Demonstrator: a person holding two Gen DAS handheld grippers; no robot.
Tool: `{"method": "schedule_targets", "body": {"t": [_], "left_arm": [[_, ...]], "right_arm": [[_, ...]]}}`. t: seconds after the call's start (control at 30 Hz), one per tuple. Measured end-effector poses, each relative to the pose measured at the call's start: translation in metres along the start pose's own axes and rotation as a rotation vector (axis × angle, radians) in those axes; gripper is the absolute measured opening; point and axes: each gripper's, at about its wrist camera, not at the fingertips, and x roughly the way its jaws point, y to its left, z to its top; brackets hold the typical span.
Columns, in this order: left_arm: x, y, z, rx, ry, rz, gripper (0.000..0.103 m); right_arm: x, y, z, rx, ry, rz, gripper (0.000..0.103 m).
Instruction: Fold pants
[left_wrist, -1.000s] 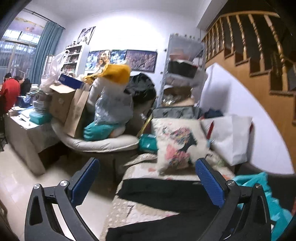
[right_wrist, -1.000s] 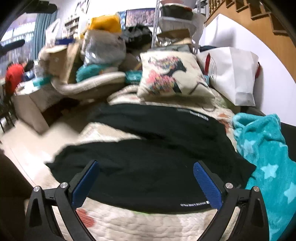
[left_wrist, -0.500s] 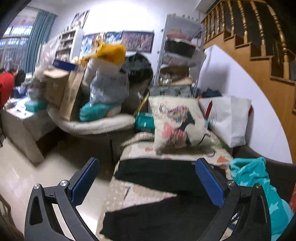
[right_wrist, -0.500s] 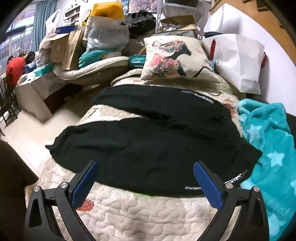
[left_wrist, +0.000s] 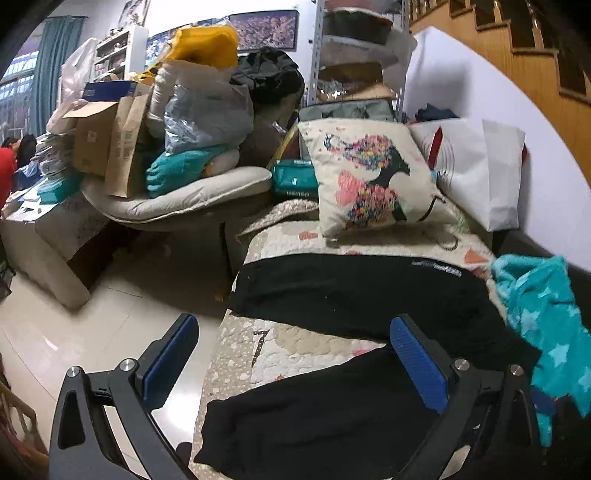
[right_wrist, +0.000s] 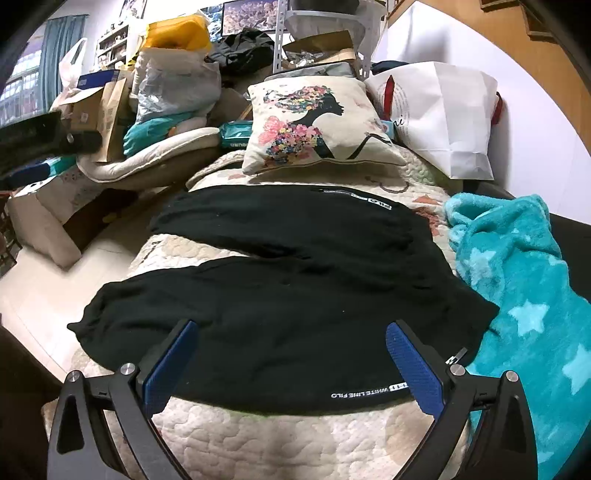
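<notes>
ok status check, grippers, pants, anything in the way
Left gripper open, empty, above the near leg's cuff end. Right gripper open, empty, over the waistband side. Black pants spread flat on the quilt, legs apart, unfolded. Teal blanket against the waist edge.

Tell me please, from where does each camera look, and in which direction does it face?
Left wrist: sits on the left tool, above the quilt's floor-side edge, facing the black pants and floral pillow; both blue fingers show.
Right wrist: sits on the right tool, low over the waistband, facing along the bed; its fingers show.
Shared: pants, pillow, teal star blanket, white bag.
</notes>
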Motion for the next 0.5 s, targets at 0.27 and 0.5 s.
{"method": "schedule_targets", "body": {"t": [0.27, 0.5], "left_arm": [[0.045, 0.003, 0.007, 0.015, 0.061, -0.015, 0.103], [0.077, 0.012, 0.011, 0.012, 0.105, -0.012, 0.103]], "right_arm": [[0.0, -0.008, 0.038, -0.062, 0.002, -0.008, 0.103], [0.019, -0.024, 0.087, -0.113, 0.034, 0.009, 0.103]]}}
